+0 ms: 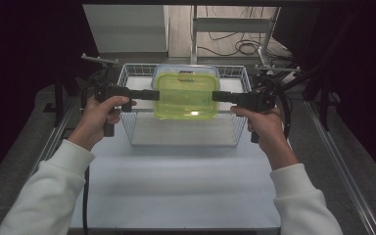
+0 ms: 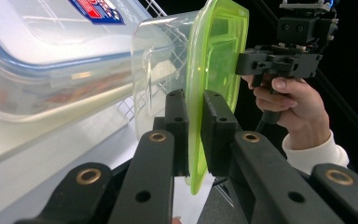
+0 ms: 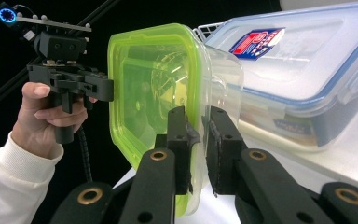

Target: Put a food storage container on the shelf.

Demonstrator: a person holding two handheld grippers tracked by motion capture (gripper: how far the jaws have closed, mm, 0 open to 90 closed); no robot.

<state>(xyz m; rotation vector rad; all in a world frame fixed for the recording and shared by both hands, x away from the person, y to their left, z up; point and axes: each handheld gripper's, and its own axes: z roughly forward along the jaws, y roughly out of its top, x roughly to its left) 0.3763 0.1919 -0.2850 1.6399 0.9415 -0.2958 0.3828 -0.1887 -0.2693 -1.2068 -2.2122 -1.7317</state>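
1. Worktop (image 1: 176,181), white, fills the lower middle of the high view; its near part is bare, so the set-down step looks undone.
2. Basket (image 1: 136,122), of white wire, stands at the centre of that view. The job appears to be lifting a container out of it, or possibly lowering one in; I cannot tell which.
3. Blue-lidded box (image 3: 303,70), clear and larger, lies at the upper right of the right gripper view, behind the lifted one. It seems untouched and may be left for later.
4. Green-lidded box (image 1: 186,95), clear with a lime lid, hangs mid-frame in the high view, above the basket floor and carried between both grippers, lid facing the camera. The lift looks under way, the placing not yet made.
5. Left gripper (image 2: 195,135) pinches the lid's edge on one side, pads pressed onto the rim at the lower centre of its own view.
6. Right gripper (image 3: 200,149) pinches the opposite edge likewise, jaws clamped across lid and wall at the lower centre of its view.
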